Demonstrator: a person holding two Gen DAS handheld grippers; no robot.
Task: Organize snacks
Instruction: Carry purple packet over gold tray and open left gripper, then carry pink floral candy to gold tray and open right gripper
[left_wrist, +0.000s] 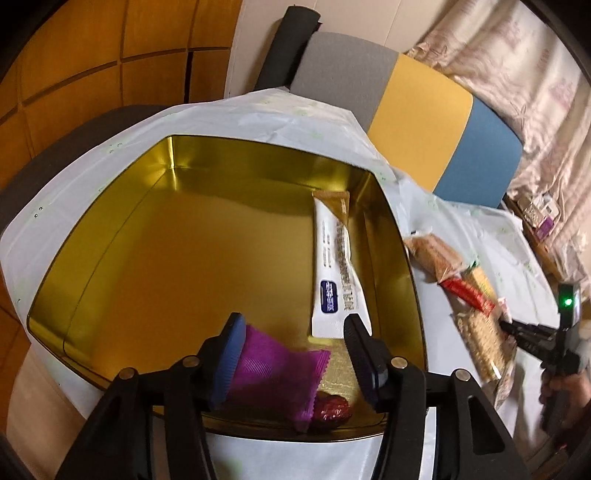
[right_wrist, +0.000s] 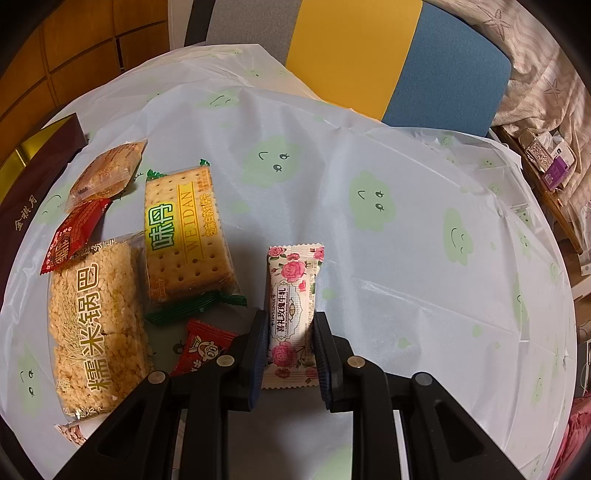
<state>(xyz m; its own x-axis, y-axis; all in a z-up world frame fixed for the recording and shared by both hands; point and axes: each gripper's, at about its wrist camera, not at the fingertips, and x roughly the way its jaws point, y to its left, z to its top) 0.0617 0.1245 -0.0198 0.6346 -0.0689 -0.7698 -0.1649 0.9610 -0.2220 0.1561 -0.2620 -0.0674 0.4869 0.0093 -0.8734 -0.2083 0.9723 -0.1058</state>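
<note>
1. Dropping a purple snack packet (left_wrist: 275, 373) into the gold tin (left_wrist: 207, 236): the left gripper (left_wrist: 295, 354) hangs over the tin's near right corner with its jaws spread apart. The packet lies slack between them, against the left pad only, so it reads as released rather than gripped.
2. Contents of the tin: a long white sachet (left_wrist: 334, 269) lies along the right wall, and a dark red wrapped sweet (left_wrist: 332, 408) sits at the near edge, partly under the purple packet. The left and far parts of the floor are bare.
3. Doing this step well: the jaws should stay wide and lift straight up, so that the ribbed pad does not drag the wrapper back over the rim.
4. The right gripper (right_wrist: 290, 350) is clenched on a rose-printed nougat bar (right_wrist: 291, 314), pinching its near half; the bar appears to rest on the white tablecloth (right_wrist: 406, 240), right of the other snacks.
5. Still outside the tin, left of that bar: a rice-crisp pack (right_wrist: 96, 317), a soda cracker pack (right_wrist: 184, 236), a small red candy (right_wrist: 201, 345), a red sachet (right_wrist: 74, 236) and a brown cake pack (right_wrist: 107, 173).
6. Judgement: sorting is early; most items remain on the cloth.
</note>
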